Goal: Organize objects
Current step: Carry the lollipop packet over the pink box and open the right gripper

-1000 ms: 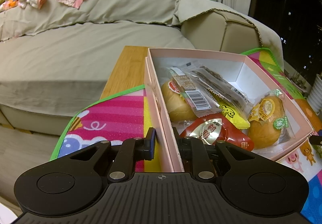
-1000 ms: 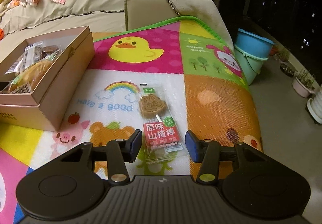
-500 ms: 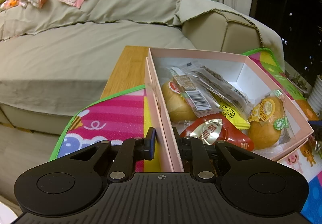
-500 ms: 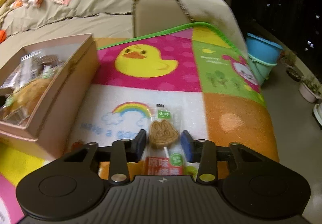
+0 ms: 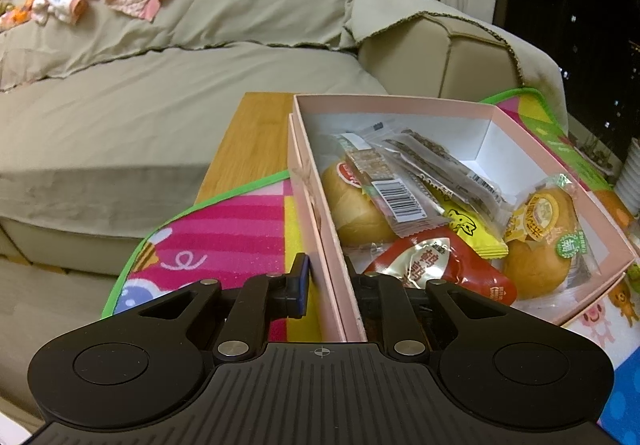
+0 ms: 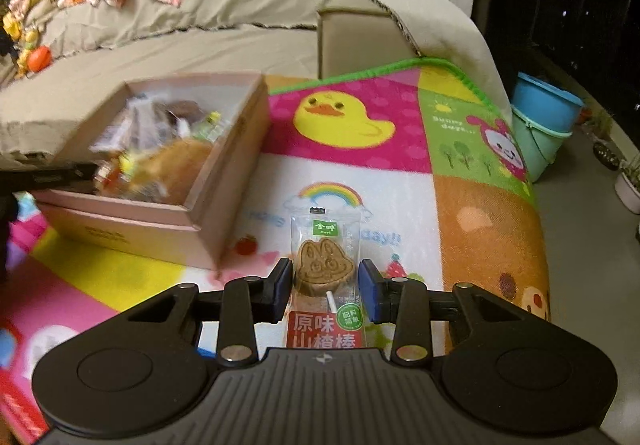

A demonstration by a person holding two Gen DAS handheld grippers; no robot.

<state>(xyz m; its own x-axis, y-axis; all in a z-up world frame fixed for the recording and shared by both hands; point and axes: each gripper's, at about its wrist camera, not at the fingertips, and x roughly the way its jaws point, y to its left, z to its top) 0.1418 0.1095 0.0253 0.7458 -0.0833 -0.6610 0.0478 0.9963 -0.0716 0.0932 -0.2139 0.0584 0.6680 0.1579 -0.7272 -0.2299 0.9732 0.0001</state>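
A pink cardboard box [image 5: 400,105] holds several wrapped snacks: buns, a red packet [image 5: 440,265], barcoded bars. My left gripper [image 5: 326,277] is shut on the box's near left wall, one finger outside and one inside. In the right wrist view the box [image 6: 224,181] sits at the left on the mat. A wrapped bunny-shaped lollipop [image 6: 326,265] lies on the mat between the fingers of my right gripper [image 6: 325,285]. The pads stand close beside the wrapper with a small gap on each side; the right gripper is open.
A colourful cartoon play mat [image 6: 400,117] covers the wooden table [image 5: 252,137]. A beige sofa [image 5: 140,105] stands behind, with clothes on its back. Blue and green buckets [image 6: 544,121] stand on the floor to the right, past the mat's edge.
My right gripper has moved forward over the lollipop and its fingers have narrowed around the wrapper. The left gripper has stayed on the box wall.
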